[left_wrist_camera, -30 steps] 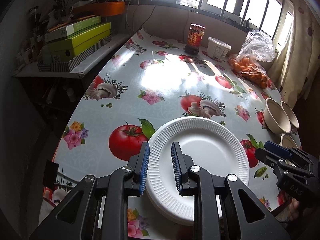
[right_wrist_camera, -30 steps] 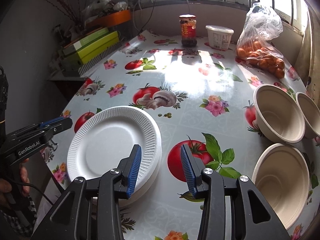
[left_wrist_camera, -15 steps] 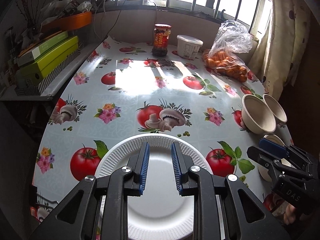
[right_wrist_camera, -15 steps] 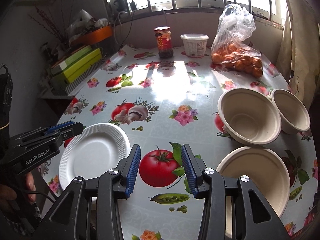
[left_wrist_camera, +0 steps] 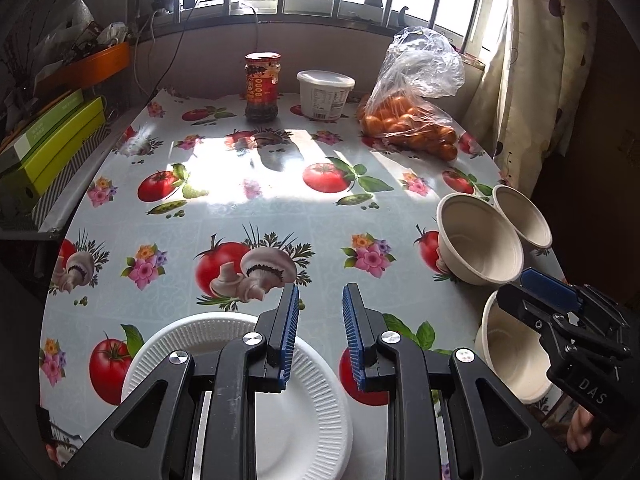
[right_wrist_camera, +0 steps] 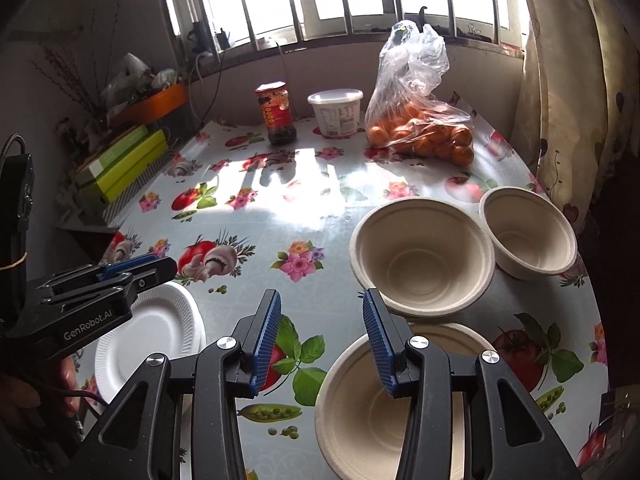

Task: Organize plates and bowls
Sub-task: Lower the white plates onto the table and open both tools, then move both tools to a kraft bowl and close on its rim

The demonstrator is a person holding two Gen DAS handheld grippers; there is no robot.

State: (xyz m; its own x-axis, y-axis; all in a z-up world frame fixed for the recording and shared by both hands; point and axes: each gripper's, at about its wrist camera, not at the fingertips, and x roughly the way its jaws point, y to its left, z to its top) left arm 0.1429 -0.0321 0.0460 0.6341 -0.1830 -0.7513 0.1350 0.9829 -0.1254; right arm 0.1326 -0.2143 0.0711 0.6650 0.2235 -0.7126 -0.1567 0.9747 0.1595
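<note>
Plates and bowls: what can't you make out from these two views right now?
- Plate, left view: near edge behind the left gripper; number stacked unclear.
- Nearest bowl, right view: partly behind the right gripper, cut off at the bottom.
- Jar label: too small.

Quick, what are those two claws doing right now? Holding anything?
Left gripper: open, holding nothing.
Right gripper: open, holding nothing.

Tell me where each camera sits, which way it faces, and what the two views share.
Left wrist: on the left gripper, above the white paper plates, facing the window; the right gripper shows at right.
Right wrist: on the right gripper, over the nearest bowl, facing the window; the left gripper shows at left.
Shared: plates, three bowls, bag of oranges.
</note>
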